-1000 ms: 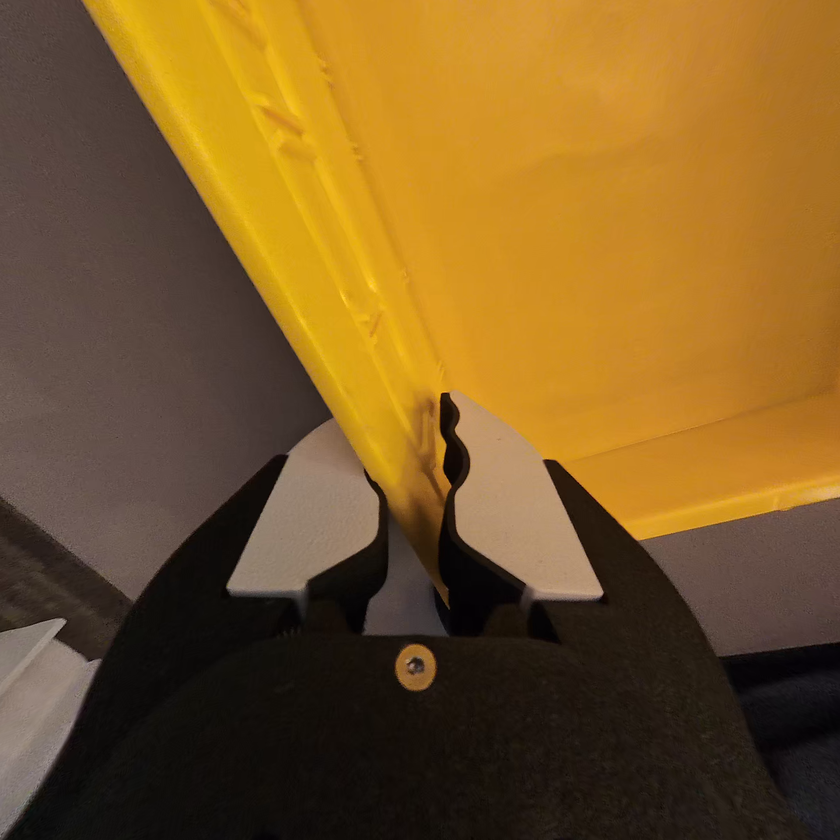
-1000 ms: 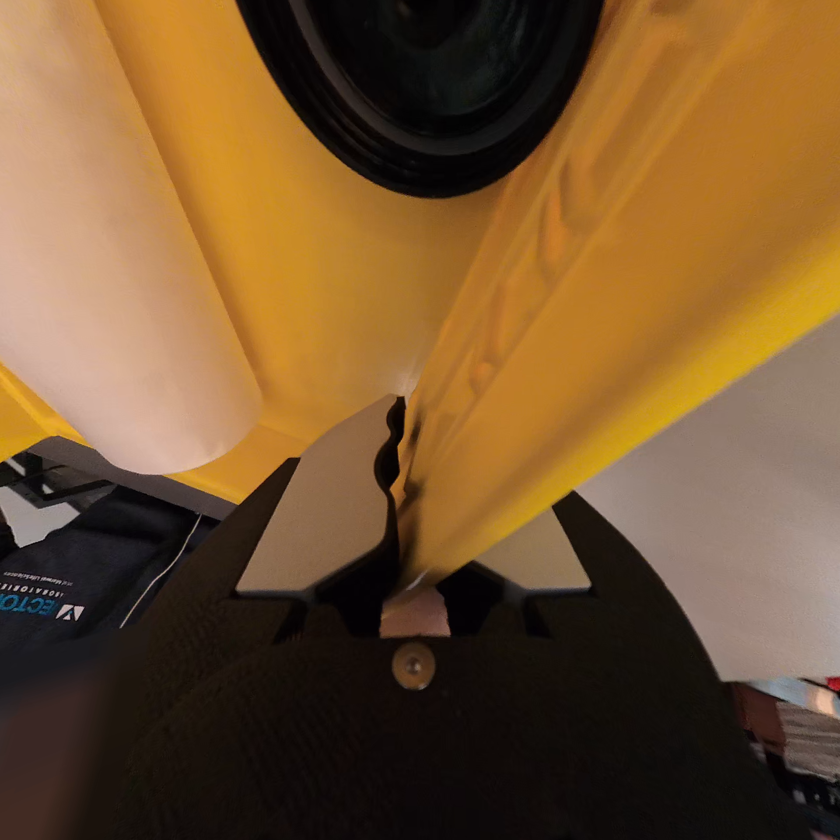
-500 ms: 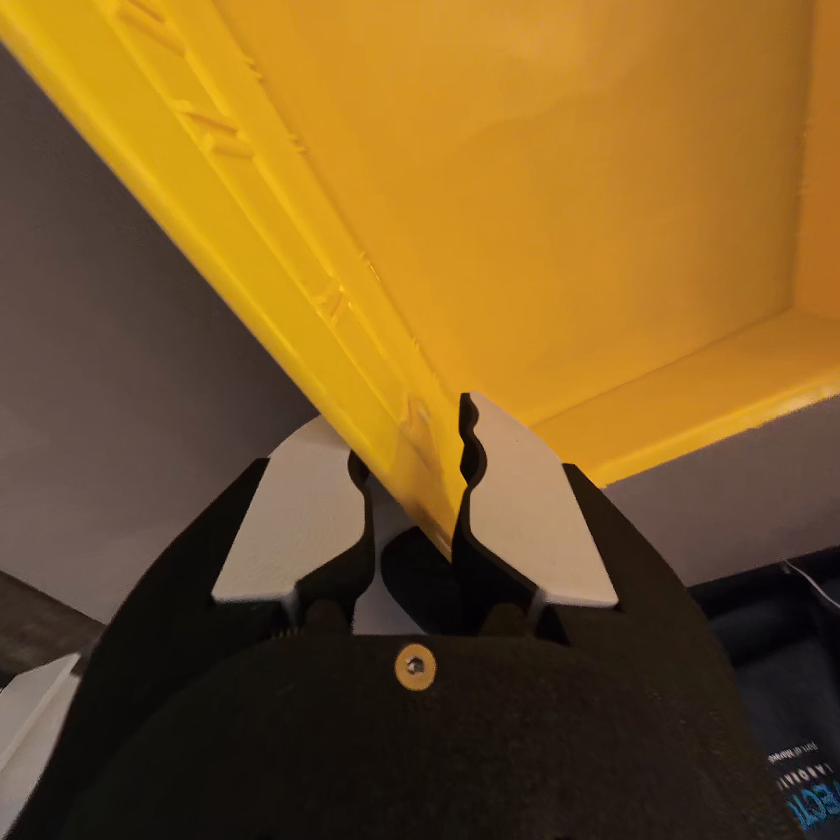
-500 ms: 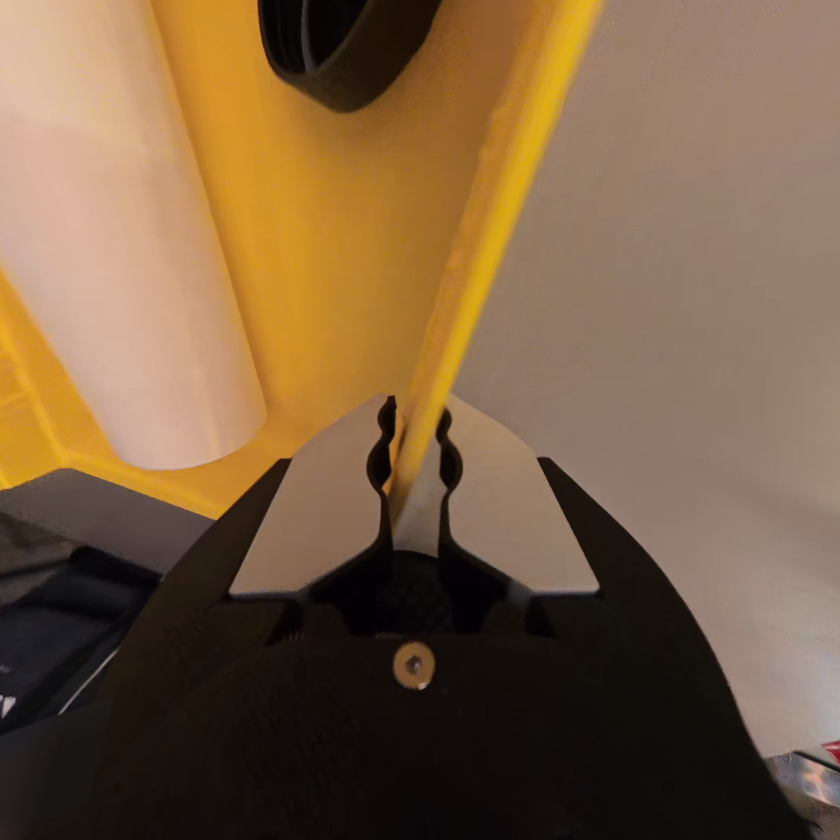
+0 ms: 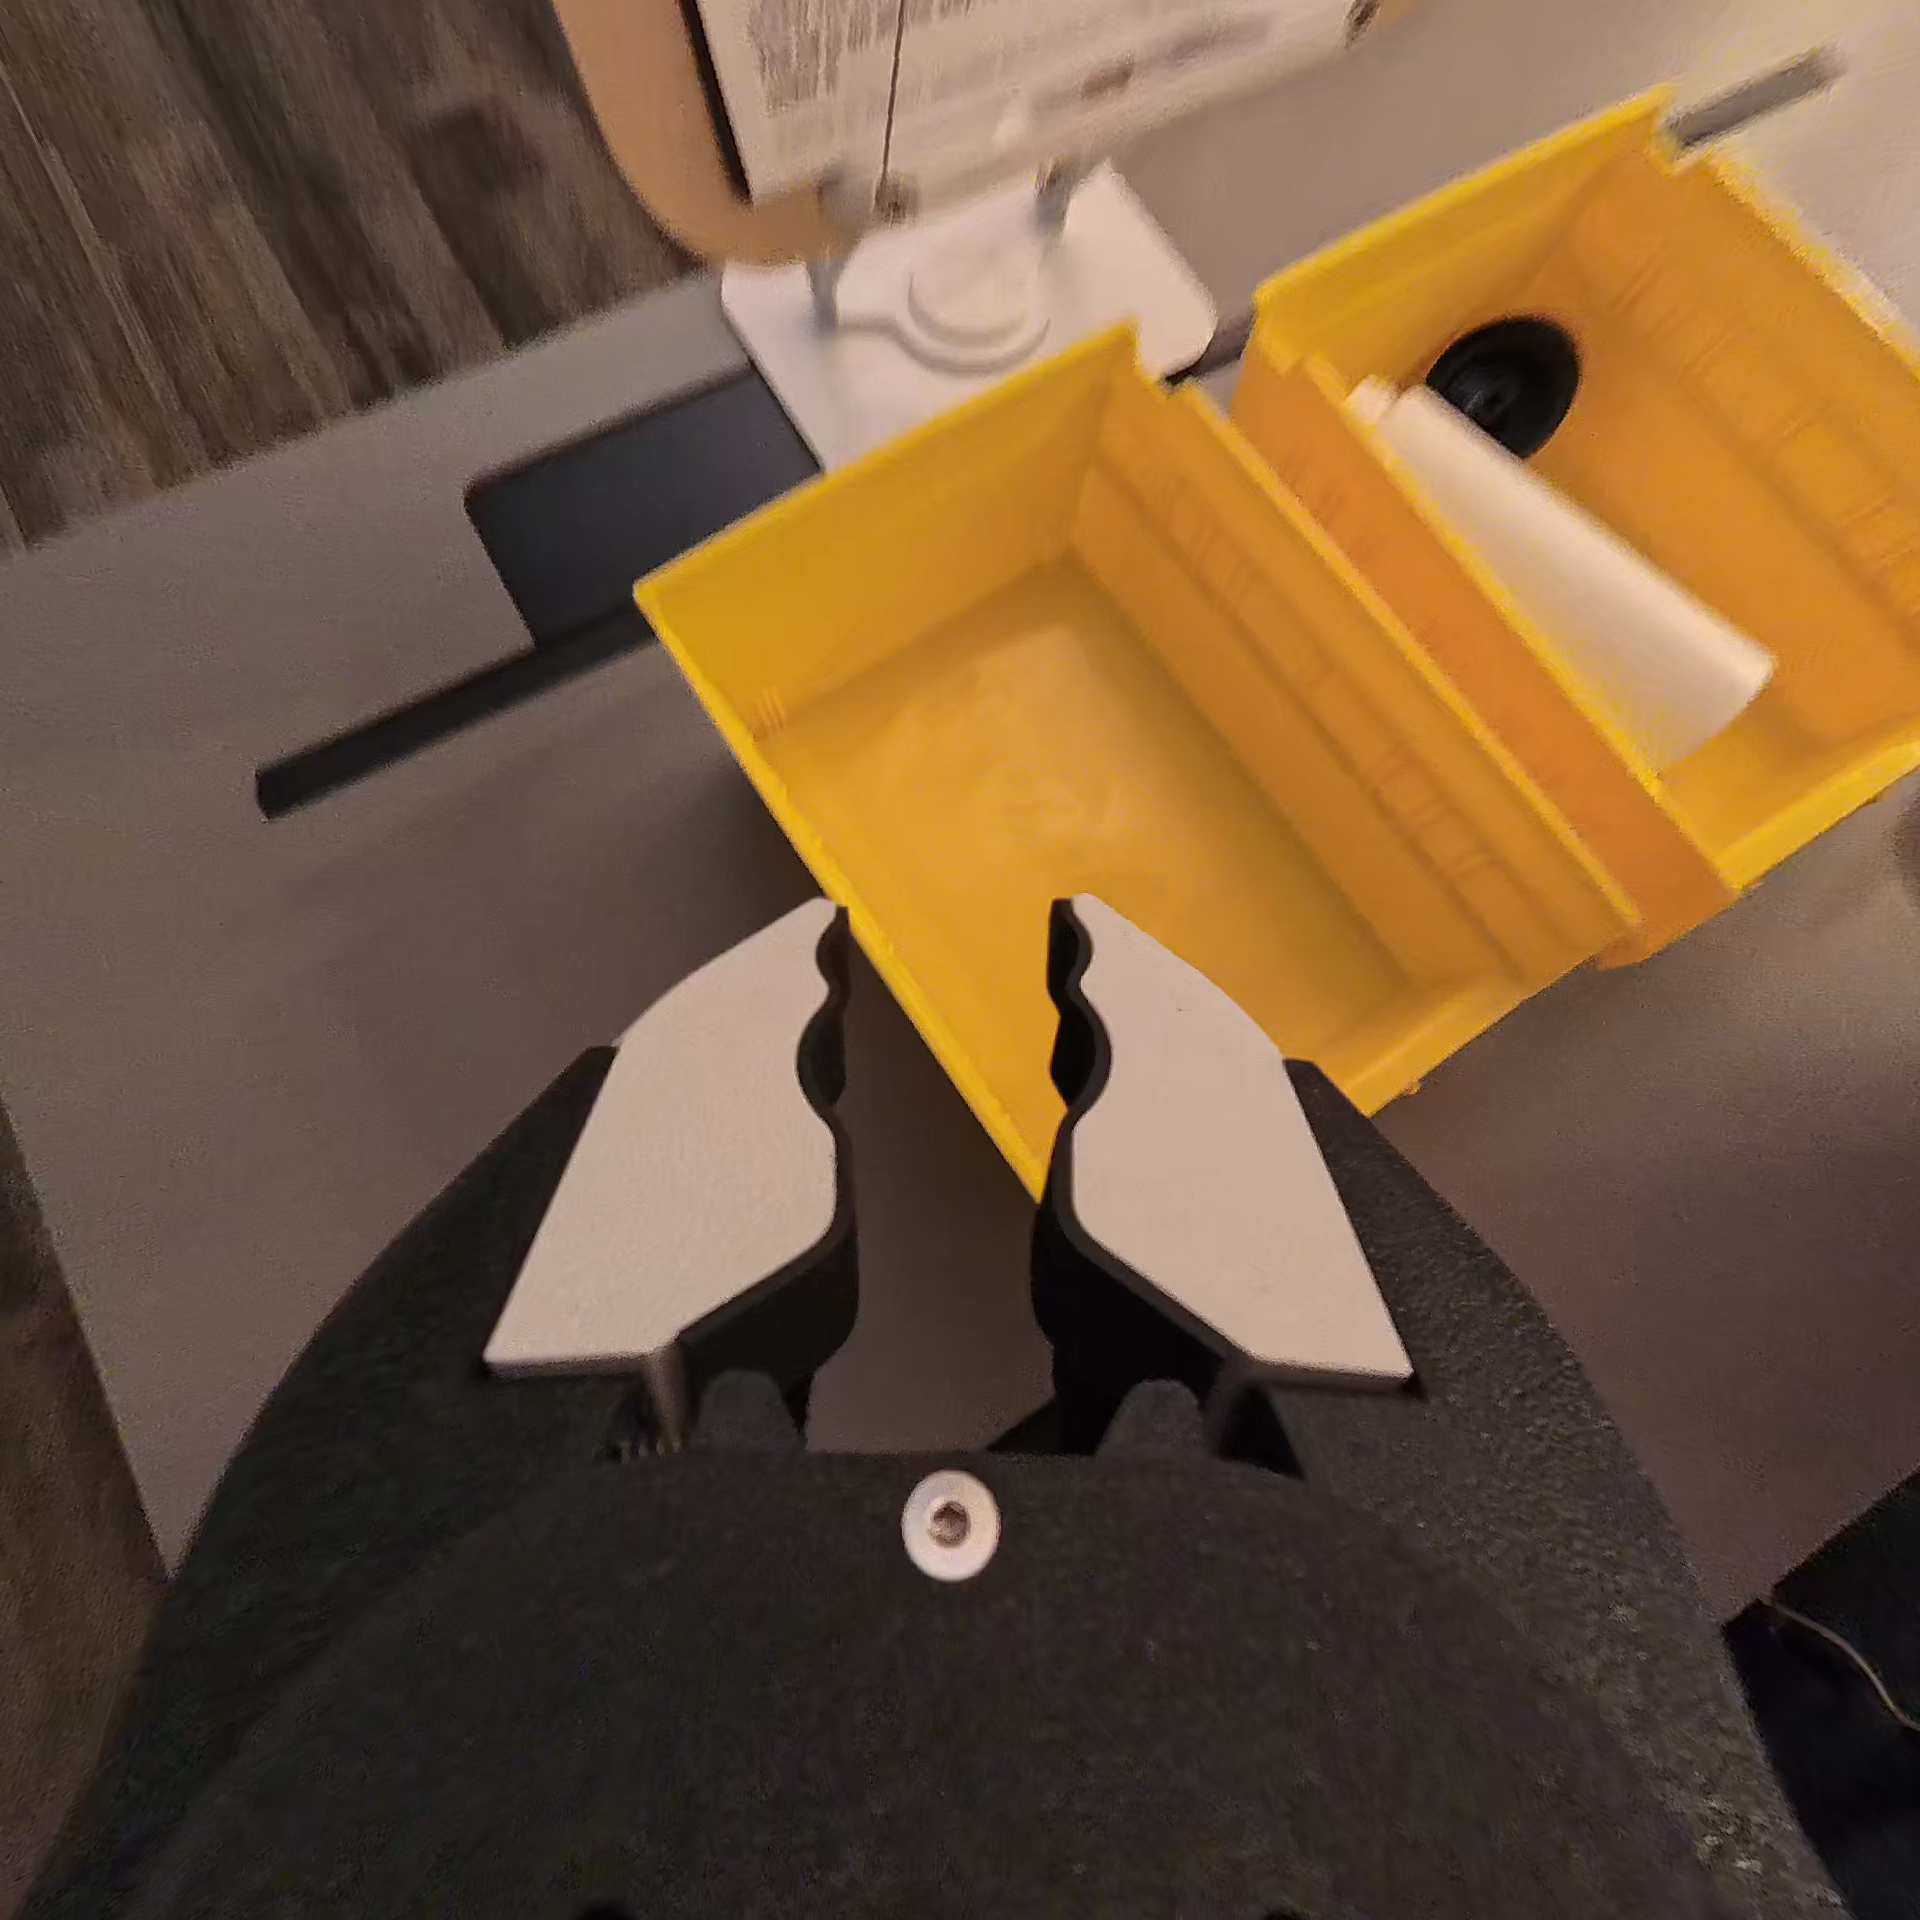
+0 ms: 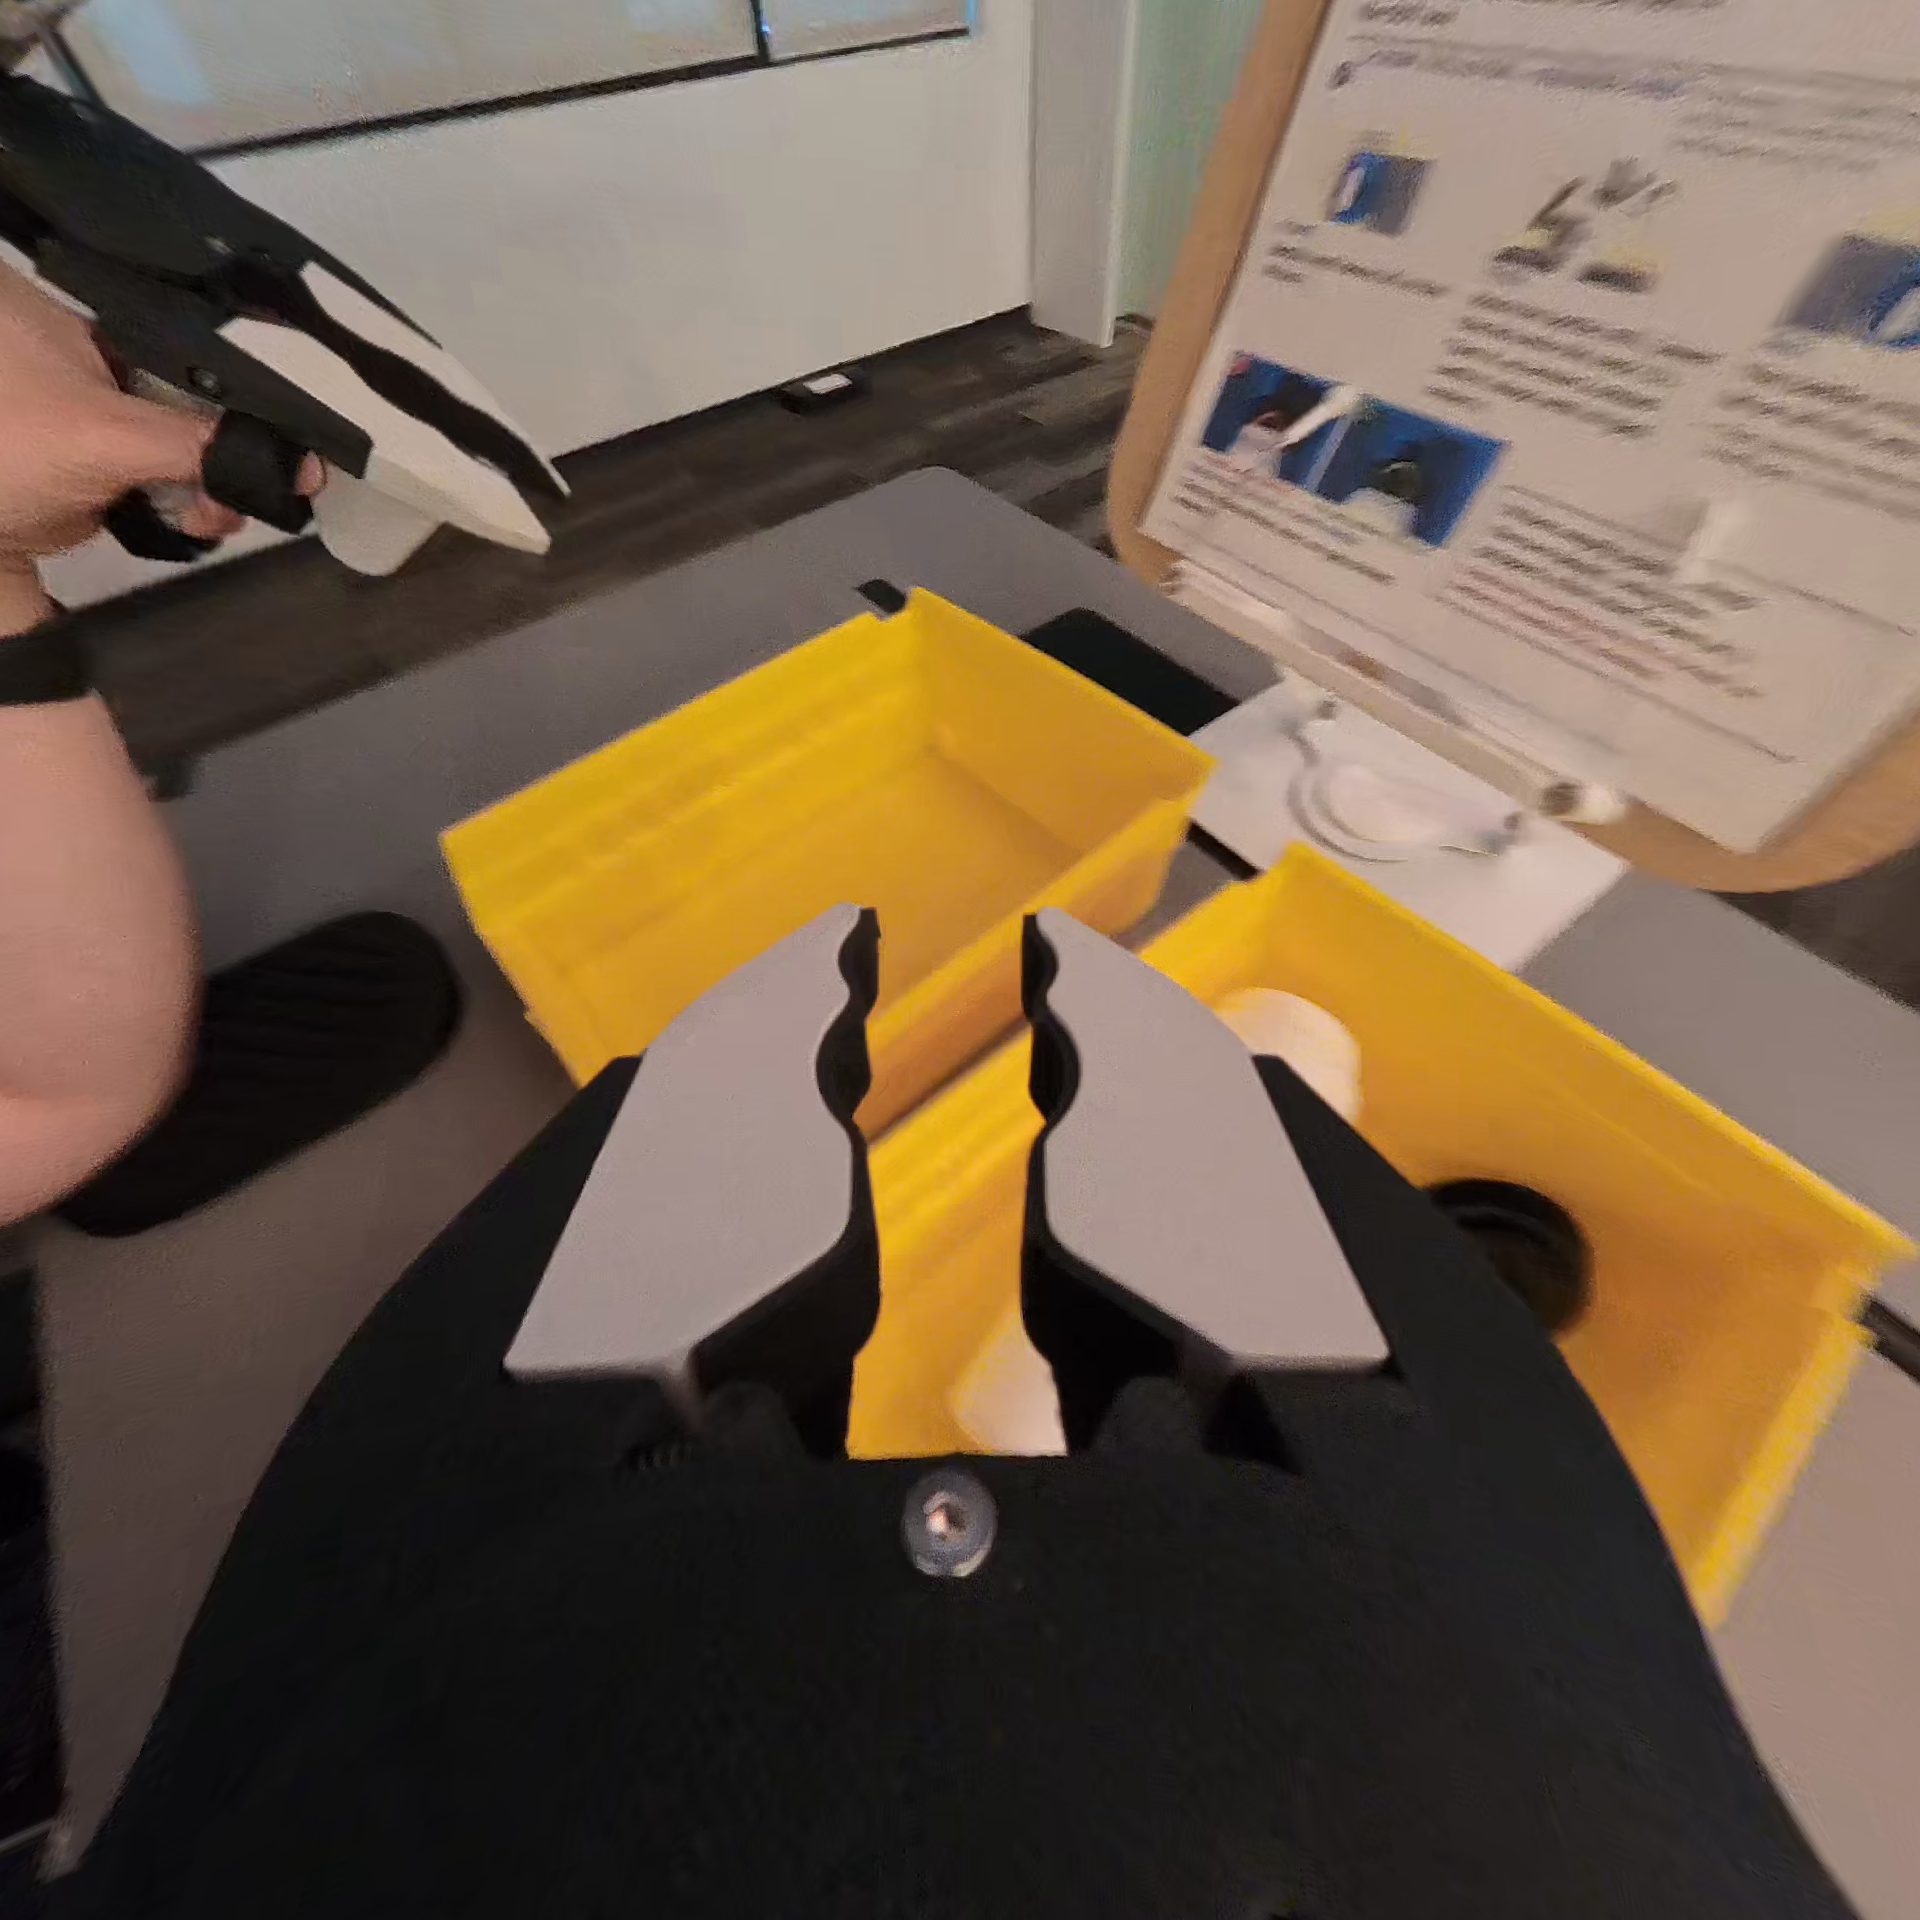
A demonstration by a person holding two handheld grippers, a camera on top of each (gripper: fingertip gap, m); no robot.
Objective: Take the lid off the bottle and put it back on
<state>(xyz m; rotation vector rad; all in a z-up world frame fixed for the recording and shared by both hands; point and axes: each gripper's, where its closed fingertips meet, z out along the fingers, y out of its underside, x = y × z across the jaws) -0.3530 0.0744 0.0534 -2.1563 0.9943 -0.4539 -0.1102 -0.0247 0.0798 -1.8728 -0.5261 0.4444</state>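
Two yellow bins stand side by side on the grey table [image 5: 364,935]. The left bin [image 5: 1039,748] is empty. The right bin [image 5: 1683,499] holds a white bottle [image 5: 1538,561] lying on its side and a black lid [image 5: 1501,390] loose beside its neck. My left gripper [image 5: 945,914] is open and empty, over the empty bin's near left wall. My right gripper [image 6: 951,920] is open and empty above both bins [image 6: 831,821] [image 6: 1558,1122]; its right finger hides most of the bottle [image 6: 1299,1039]. The lid [image 6: 1507,1257] lies right of it. The left gripper [image 6: 551,514] shows at the upper left, held in a hand.
A wood-framed sign board [image 6: 1558,416] on a white base [image 6: 1403,821] stands just behind the bins. A dark cut-out [image 5: 623,499] is in the table's far part. A black ribbed object [image 6: 291,1060] and a person's arm [image 6: 73,935] are at the left.
Both grippers were clamped on the bins' walls, close up. Both have opened, let go and drawn back and up, so the two bins now show whole on the table.
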